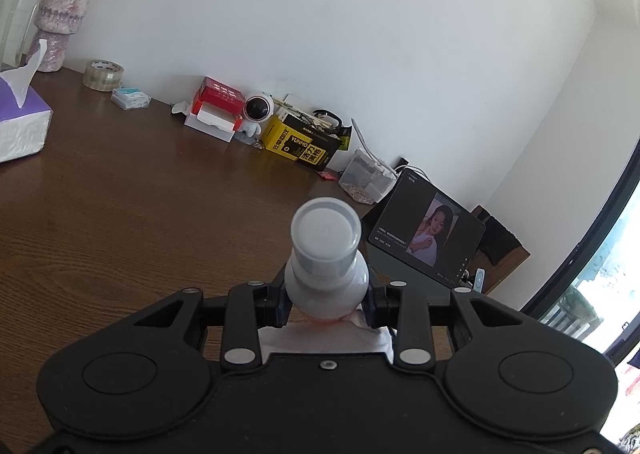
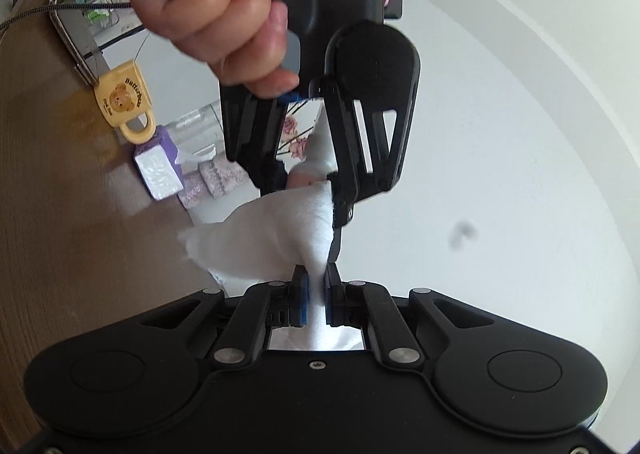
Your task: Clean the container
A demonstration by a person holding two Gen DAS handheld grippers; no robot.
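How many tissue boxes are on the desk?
1. The purple tissue box sits at the desk's far left edge in the left wrist view; the right wrist view shows the same box beside the yellow mug. Others may be hidden.

Your left gripper (image 1: 326, 294) jaws are clamped wide around something; your right gripper (image 2: 316, 294) jaws pinch nearly closed, and your hand (image 2: 236, 10) grips the left handle

One spray bottle (image 1: 326, 258), one wipe (image 2: 276, 238), one tissue box (image 1: 20, 122), one tape roll (image 1: 103, 74), one tablet (image 1: 430, 238), one mug (image 2: 124, 100), two tongs (image 1: 326, 304) (image 2: 316, 296).
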